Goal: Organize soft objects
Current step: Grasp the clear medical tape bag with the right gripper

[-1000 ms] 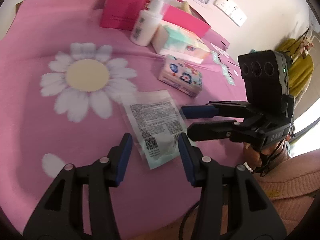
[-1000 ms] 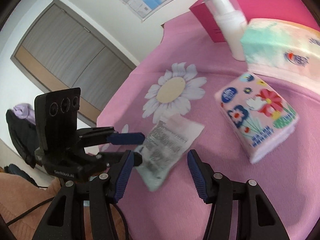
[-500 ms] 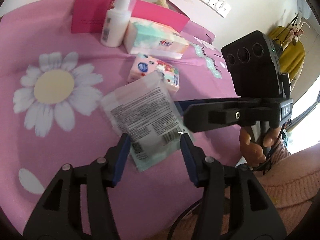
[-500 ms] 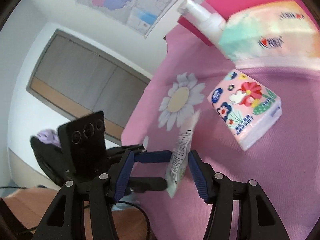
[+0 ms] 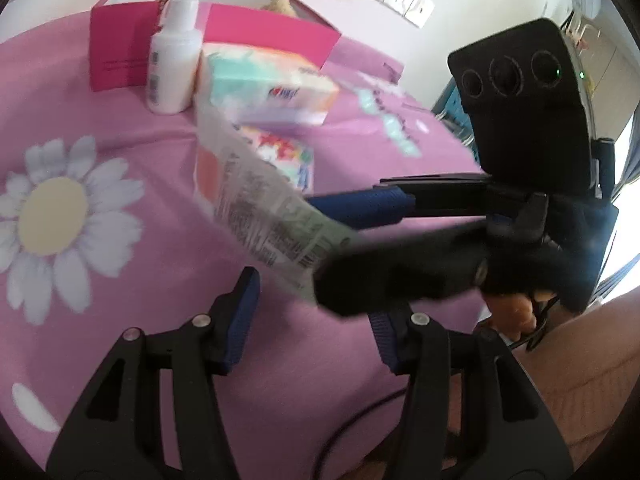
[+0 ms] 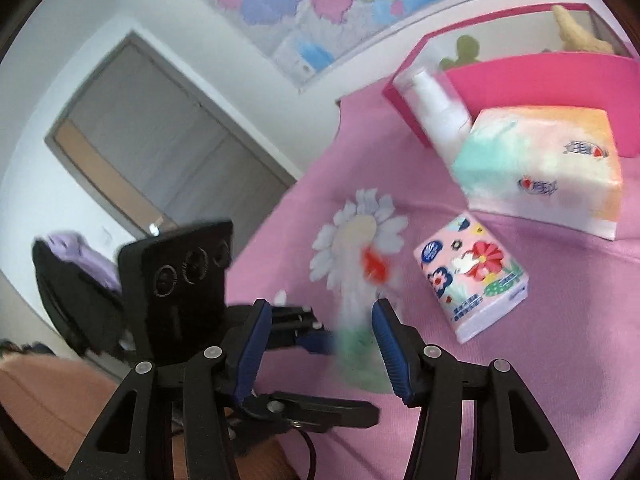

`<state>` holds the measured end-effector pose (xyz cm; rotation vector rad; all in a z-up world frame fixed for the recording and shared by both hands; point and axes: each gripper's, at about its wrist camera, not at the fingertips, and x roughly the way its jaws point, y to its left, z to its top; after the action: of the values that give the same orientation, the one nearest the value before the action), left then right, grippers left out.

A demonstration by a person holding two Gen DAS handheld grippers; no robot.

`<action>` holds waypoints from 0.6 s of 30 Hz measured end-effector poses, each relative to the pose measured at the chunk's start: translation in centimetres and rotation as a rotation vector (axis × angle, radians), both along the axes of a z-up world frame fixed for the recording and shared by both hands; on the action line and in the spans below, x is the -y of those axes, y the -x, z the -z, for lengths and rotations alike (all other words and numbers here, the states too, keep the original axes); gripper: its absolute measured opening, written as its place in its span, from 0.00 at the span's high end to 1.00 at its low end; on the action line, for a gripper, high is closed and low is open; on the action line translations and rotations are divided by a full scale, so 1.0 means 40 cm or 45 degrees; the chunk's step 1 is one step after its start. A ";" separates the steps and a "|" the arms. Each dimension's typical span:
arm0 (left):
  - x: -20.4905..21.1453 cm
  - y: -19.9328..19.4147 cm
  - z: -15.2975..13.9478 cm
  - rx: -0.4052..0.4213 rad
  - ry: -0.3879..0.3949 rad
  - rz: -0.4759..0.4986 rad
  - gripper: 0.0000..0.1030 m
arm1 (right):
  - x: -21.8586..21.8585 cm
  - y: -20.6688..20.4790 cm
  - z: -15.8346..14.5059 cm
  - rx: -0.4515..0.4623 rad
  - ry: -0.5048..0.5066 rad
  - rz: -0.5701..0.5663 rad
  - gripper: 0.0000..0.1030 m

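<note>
A clear flat packet with printed text (image 5: 260, 200) hangs tilted in the air above the pink cloth, its lower end at my right gripper (image 5: 352, 240). In the right wrist view the packet (image 6: 360, 320) is blurred and sits against the right finger, with the jaws still wide apart. My left gripper (image 5: 312, 320) is open and empty just below the packet; it also shows in the right wrist view (image 6: 312, 376). A small floral tissue pack (image 6: 472, 280) and a large tissue pack (image 6: 544, 168) lie on the cloth.
A pink box (image 5: 272, 28) stands at the back with plush toys (image 6: 576, 28) inside. A white pump bottle (image 5: 172, 56) stands in front of it. The cloth (image 5: 120, 280) has a daisy print (image 5: 52, 208).
The packet has been lifted further off the cloth and swung upright and tilted. The right gripper has moved up and across the left gripper's view.
</note>
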<state>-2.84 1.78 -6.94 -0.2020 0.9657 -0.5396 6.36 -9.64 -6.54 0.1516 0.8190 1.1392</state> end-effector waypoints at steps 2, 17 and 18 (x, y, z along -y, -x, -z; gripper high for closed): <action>-0.018 0.021 0.005 -0.009 -0.008 -0.005 0.47 | -0.019 0.009 0.020 0.003 0.047 -0.029 0.48; -0.120 0.110 -0.008 0.000 -0.147 -0.044 0.47 | -0.015 0.036 0.046 -0.010 0.070 -0.068 0.46; -0.120 0.112 -0.008 -0.001 -0.133 -0.040 0.47 | -0.021 0.035 0.047 -0.011 0.071 -0.071 0.46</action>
<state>-7.31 6.57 -6.62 -0.1232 0.9872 -0.4589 4.95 -8.82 -8.43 0.0877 0.8663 1.1675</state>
